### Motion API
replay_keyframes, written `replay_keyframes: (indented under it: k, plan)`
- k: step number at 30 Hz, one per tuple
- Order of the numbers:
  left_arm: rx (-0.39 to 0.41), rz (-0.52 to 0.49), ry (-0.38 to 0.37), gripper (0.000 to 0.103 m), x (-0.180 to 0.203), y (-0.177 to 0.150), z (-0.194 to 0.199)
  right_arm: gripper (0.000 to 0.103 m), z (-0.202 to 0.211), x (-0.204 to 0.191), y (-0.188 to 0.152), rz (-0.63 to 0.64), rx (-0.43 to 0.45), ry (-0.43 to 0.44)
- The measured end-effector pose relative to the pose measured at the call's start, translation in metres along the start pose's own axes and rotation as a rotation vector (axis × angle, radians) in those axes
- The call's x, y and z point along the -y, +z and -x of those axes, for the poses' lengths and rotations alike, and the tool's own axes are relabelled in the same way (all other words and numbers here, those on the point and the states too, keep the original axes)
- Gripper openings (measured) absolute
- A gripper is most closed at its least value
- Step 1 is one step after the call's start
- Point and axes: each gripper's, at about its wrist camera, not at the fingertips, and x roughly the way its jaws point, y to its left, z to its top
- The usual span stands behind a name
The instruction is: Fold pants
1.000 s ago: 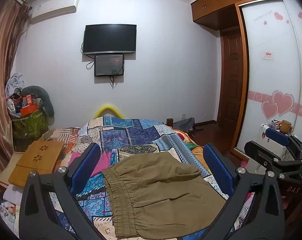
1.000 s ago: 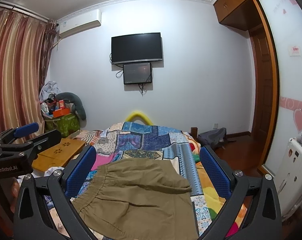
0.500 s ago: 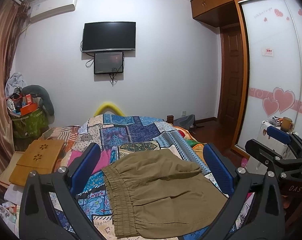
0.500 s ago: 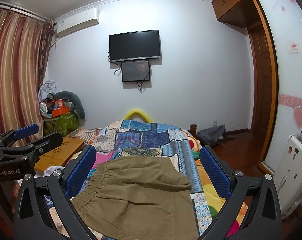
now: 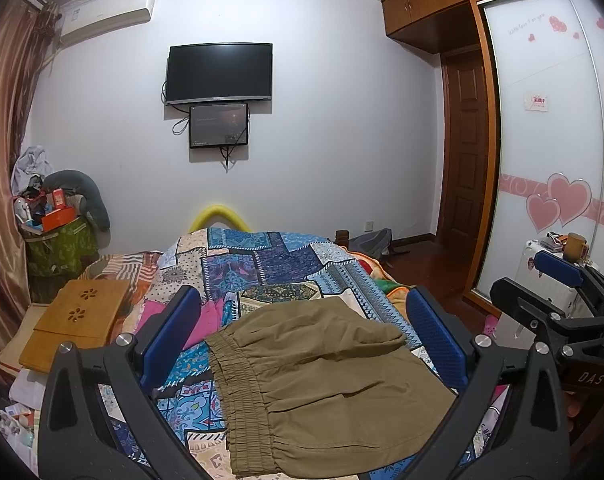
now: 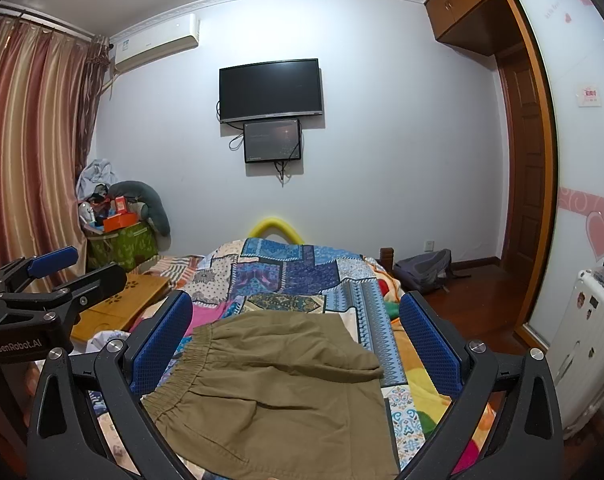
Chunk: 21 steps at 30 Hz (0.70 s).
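Observation:
Olive-brown pants [image 5: 326, 384] lie folded on the patchwork bedspread [image 5: 261, 264], elastic waistband to the left. My left gripper [image 5: 302, 328] hovers above them, open, nothing between its blue pads [image 5: 169, 332]. In the right wrist view the same pants [image 6: 273, 396] lie flat under my right gripper [image 6: 295, 332], which is open and holds nothing too. The right gripper's body [image 5: 558, 312] shows at the right edge of the left wrist view. At the left of the right wrist view appears the left gripper's body [image 6: 41, 300].
A wooden lap desk [image 5: 77, 316] sits left of the bed, with a cluttered green bin [image 5: 57, 244] behind it. A grey backpack [image 6: 422, 268] lies on the floor at right. A white suitcase [image 6: 582, 344] stands by the wardrobe door [image 5: 550, 140]. A TV [image 5: 219, 72] hangs on the far wall.
Both cameras have tilted down slightly, so the room shifts up in view. The pants lie still and both grippers stay open.

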Motion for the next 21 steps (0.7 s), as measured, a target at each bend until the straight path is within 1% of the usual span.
replay_keyframes:
  k: [21]
  plan:
    - [0.001,-0.003,0.010,0.103,0.0003,0.0007,0.0010,0.103,-0.0019,-0.0025,0.0002,0.004,-0.002,0.002]
